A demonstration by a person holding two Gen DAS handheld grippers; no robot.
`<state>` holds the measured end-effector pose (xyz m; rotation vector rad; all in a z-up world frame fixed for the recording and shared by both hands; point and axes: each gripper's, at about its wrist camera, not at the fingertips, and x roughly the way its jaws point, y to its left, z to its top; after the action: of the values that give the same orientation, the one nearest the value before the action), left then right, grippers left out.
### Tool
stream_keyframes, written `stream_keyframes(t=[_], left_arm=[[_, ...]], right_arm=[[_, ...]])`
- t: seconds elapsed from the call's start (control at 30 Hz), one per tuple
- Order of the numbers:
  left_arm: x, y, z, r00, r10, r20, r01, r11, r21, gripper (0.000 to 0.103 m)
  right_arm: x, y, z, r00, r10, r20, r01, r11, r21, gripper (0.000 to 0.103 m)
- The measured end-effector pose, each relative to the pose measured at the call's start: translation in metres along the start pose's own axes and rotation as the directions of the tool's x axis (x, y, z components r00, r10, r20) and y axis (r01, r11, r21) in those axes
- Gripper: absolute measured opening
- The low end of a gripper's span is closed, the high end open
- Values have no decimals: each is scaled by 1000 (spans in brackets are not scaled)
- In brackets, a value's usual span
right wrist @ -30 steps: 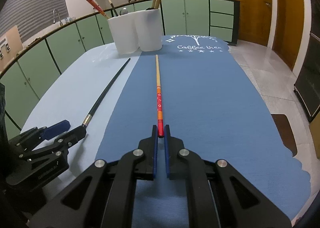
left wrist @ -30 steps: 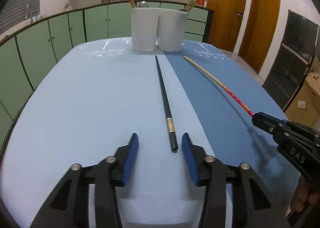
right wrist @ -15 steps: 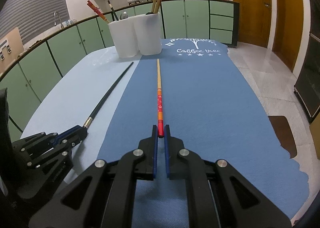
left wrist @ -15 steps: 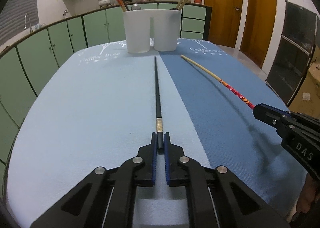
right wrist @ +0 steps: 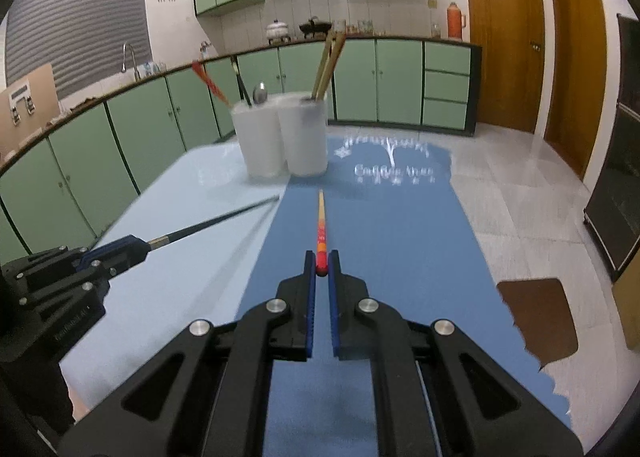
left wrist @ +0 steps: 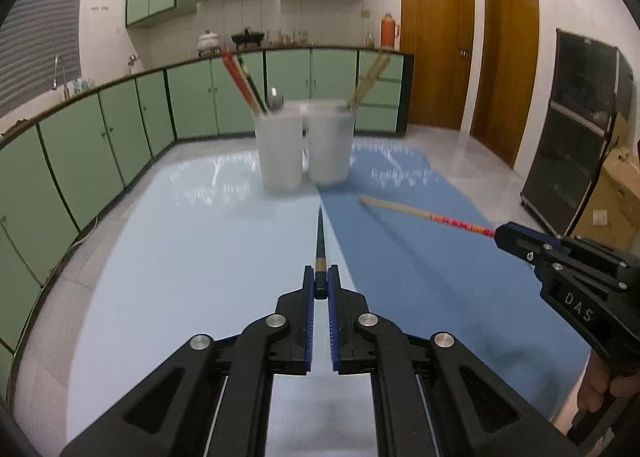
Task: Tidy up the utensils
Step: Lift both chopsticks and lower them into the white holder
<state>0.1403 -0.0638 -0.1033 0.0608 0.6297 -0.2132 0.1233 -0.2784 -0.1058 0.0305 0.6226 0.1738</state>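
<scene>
My left gripper (left wrist: 320, 284) is shut on the thick end of a black chopstick (left wrist: 320, 241) and holds it lifted off the table, tip toward the white two-cup utensil holder (left wrist: 304, 151). My right gripper (right wrist: 321, 269) is shut on the red end of a wooden chopstick (right wrist: 321, 217), also lifted and pointing at the holder (right wrist: 284, 141). Each gripper shows in the other view: the right one (left wrist: 504, 235) at right, the left one (right wrist: 132, 247) at left. The left cup holds red chopsticks, a black one and a spoon; the right cup holds wooden chopsticks.
The table has a light blue cloth (left wrist: 180, 257) on the left half and a darker blue one (right wrist: 384, 241) on the right. Green cabinets and a counter run behind. Wooden doors (left wrist: 436, 53) stand at back right. A brown floor mat (right wrist: 536, 317) lies right of the table.
The left gripper closed on the black chopstick a second ago. Since then both grippers have risen and lifted their chopsticks off the table, with the views tilting up.
</scene>
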Motion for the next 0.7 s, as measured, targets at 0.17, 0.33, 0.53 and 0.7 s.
stream_keyframes(t=[0.17, 0.33, 0.53, 0.7], left_arm=[[-19, 2, 33, 996, -15, 85, 15, 1000, -6, 6], [-30, 4, 61, 987, -33, 157, 34, 999, -6, 6], [-34, 5, 85, 978, -66, 198, 70, 998, -10, 6], [-35, 8, 100, 970, -93, 223, 97, 995, -6, 6]], right_arm=[[-13, -2, 30, 998, 24, 50, -25, 1000, 5, 5], [-21, -3, 61, 995, 53, 82, -54, 998, 10, 5], [-29, -3, 95, 989, 96, 110, -97, 995, 7, 5], [-33, -1, 121, 983, 145, 116, -147, 989, 8, 5]])
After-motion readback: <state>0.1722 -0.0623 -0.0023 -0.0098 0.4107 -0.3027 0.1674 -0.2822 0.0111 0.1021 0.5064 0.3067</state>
